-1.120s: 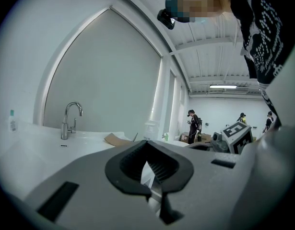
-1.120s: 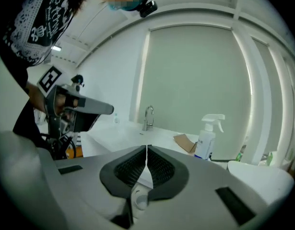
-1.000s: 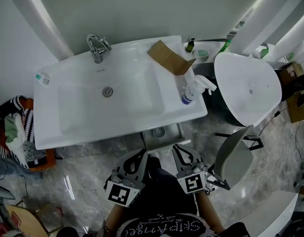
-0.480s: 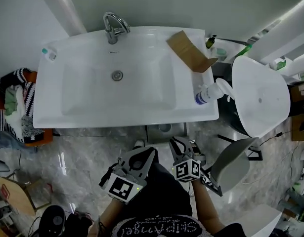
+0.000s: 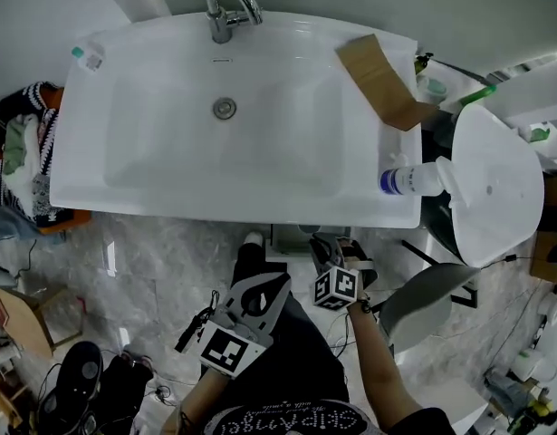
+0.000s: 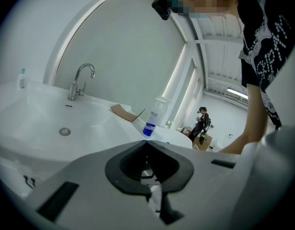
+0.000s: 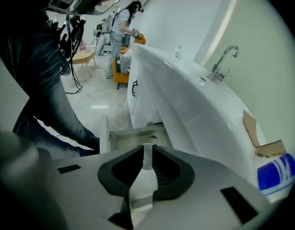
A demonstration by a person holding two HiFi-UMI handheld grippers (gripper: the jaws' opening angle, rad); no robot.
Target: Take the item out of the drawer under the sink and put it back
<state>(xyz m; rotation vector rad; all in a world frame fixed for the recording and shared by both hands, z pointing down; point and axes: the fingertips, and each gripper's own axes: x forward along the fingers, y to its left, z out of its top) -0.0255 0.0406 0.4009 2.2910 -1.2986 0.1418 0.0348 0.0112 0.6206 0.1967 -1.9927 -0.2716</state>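
The head view has closed in over the last moment. The white ceramic basin [image 5: 169,184] now fills the upper half of the frame, and both tools sit lower against it than they did.

The bigger change is on my right side. The right gripper [image 5: 337,248], in the lower middle of the frame, has tipped nose-down toward the open white drawer [image 5: 289,237] that juts out just below the basin's front rim. Its jaws have just been opening, from closed to a narrow slit. In the right gripper view that slit lines up with the drawer's pale interior. Only that pale surface shows through it and the pads press on nothing, so I read this claw as narrowly parted and empty.

The left gripper [image 5: 271,286] sits lower left of centre, back from the drawer, with its tips together and nothing between them.

I cannot make out the item itself. In the head view the basin rim and the right tool cover most of the drawer, and the right gripper view shows no distinct object inside. I judge that it lies in the drawer, out of sight.

That puts me at the start of the reach: the drawer is already out, the claw is parting and no grasp has been made. The slit looks too narrow for a pick, so I expect to widen it before going in.
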